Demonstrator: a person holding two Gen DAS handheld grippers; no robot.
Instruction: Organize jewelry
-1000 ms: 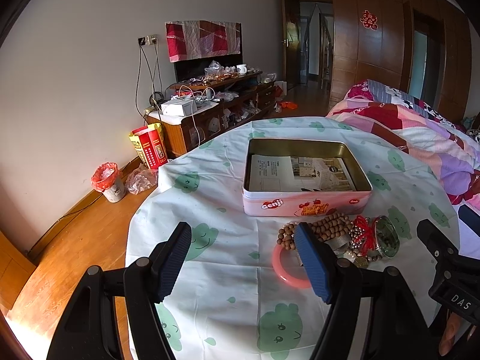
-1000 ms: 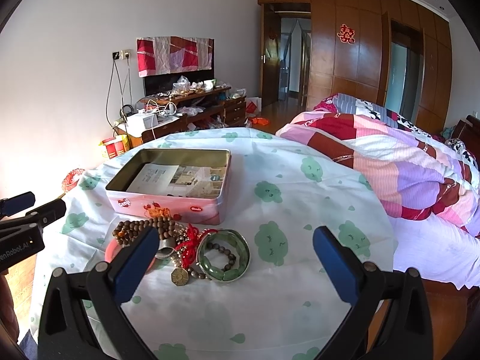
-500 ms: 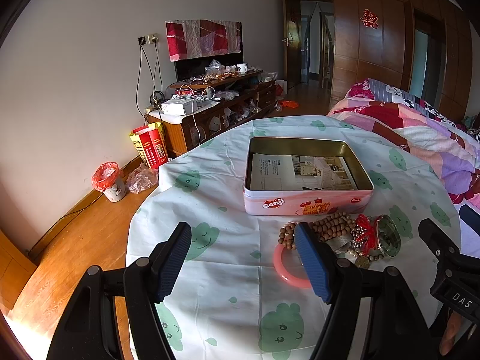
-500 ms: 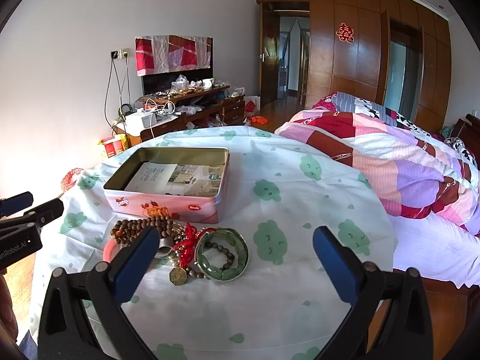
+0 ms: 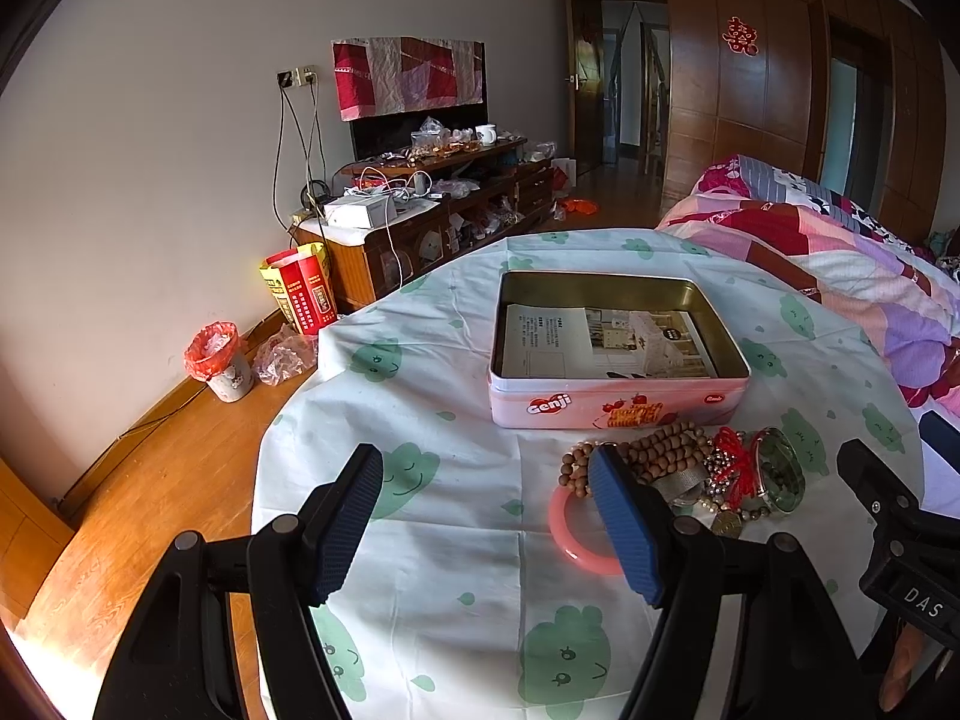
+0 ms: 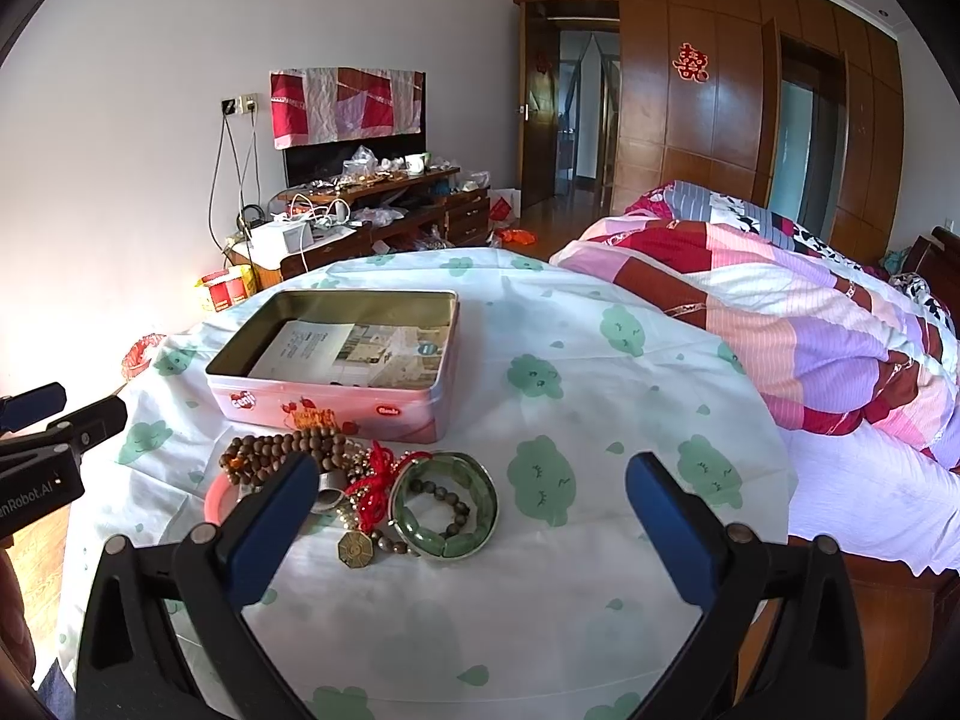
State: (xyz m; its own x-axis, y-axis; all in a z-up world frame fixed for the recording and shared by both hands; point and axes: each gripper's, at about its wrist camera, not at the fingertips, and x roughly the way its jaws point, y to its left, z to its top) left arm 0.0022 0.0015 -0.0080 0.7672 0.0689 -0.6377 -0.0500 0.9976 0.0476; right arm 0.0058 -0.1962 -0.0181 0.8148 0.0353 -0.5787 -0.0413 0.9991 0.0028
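A pile of jewelry lies on the tablecloth in front of an open pink tin (image 5: 618, 402) (image 6: 336, 414) lined with paper. It holds brown wooden beads (image 6: 282, 450) (image 5: 654, 450), a pink bangle (image 5: 570, 534) (image 6: 213, 495), a red knotted cord (image 6: 375, 477), a green jade bracelet (image 6: 447, 504) (image 5: 780, 474) and a brass octagonal pendant (image 6: 355, 549). My left gripper (image 5: 486, 516) is open and empty, left of the pile. My right gripper (image 6: 474, 516) is open and empty, hovering near the jade bracelet.
The round table (image 6: 600, 600) has a white cloth with green prints. A bed with a patchwork quilt (image 6: 780, 324) lies to the right. A cluttered TV cabinet (image 5: 432, 210), a red bag (image 5: 300, 294) and a small bin (image 5: 219, 360) stand along the wall.
Both grippers have eased slightly closer to the table and the pile. Both stay open and empty.
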